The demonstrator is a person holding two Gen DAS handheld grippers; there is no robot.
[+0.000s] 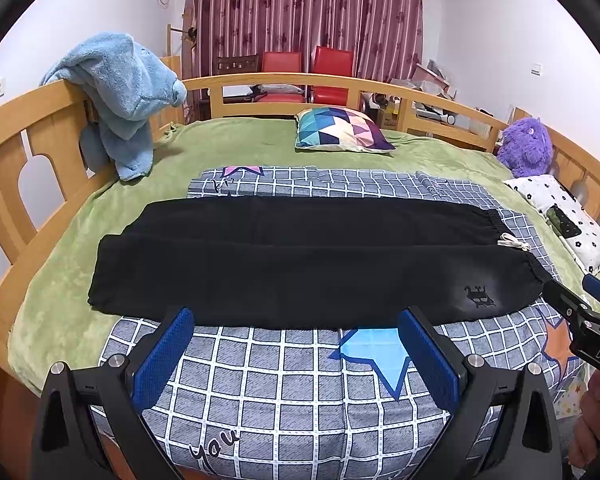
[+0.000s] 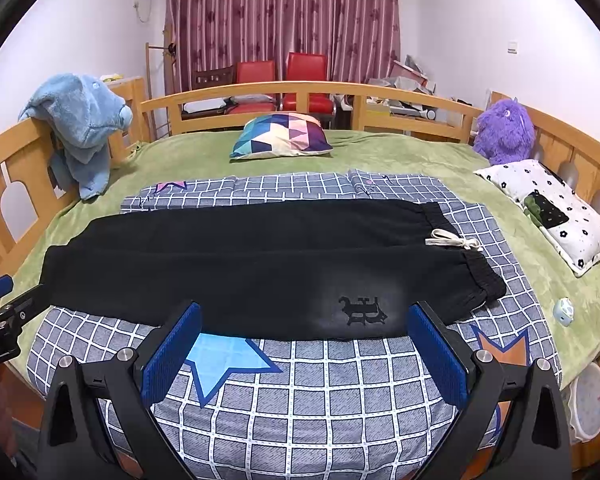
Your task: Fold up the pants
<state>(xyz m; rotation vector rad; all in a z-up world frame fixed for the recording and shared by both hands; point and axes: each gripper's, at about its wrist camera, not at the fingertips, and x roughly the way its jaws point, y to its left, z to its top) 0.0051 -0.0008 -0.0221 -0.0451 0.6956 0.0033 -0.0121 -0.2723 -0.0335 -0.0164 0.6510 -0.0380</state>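
Black pants point(image 1: 300, 264) lie flat across a grey checked quilt point(image 1: 284, 392), legs side by side, cuffs to the left and the elastic waistband with a white drawstring point(image 1: 512, 242) to the right. They also show in the right wrist view point(image 2: 260, 264), with a small dark logo point(image 2: 362, 310) near the waist. My left gripper point(image 1: 296, 320) is open and empty, hovering just in front of the near edge of the pants. My right gripper point(image 2: 304, 314) is open and empty, in front of the near edge by the logo. The right gripper point(image 1: 576, 304) also shows at the right edge of the left wrist view.
The quilt lies on a green blanket point(image 1: 228, 144) on a bed with a wooden rail point(image 1: 284, 80). A blue plush towel point(image 1: 124, 92) hangs on the left rail. A patterned cushion point(image 1: 340, 130), a purple plush toy point(image 1: 526, 146) and a white flowered pillow point(image 1: 568, 220) lie around.
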